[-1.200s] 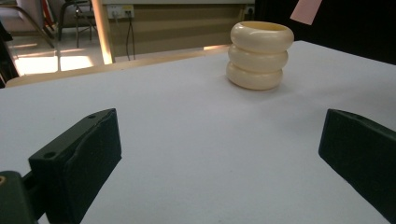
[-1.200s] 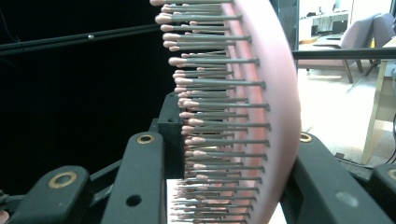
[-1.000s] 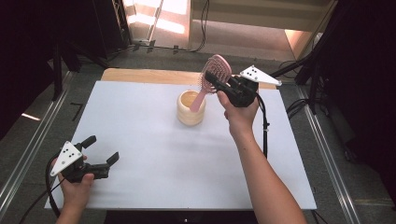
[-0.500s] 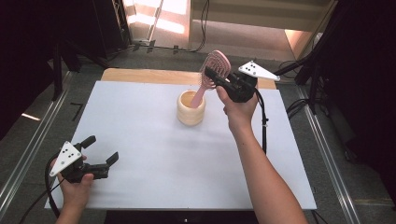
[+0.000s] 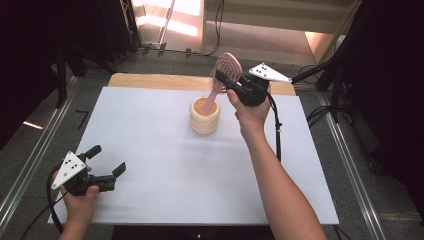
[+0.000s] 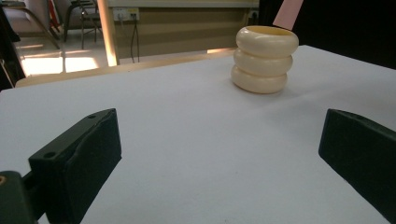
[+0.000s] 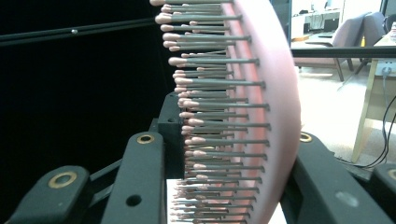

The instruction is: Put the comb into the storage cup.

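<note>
My right gripper (image 5: 231, 86) pinches the brush (image 5: 223, 75) by its head, handle tip in the cup (image 5: 204, 116). Light, stiff plastic; bristles give, so grip may slip. Left gripper (image 5: 106, 162) spread, well short of cup.

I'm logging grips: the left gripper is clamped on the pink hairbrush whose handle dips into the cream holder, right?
Wrong hand. The right gripper is clamped on the pink hairbrush, handle in the cream holder, as the high view shows. The left gripper is open, holding nothing.
</note>
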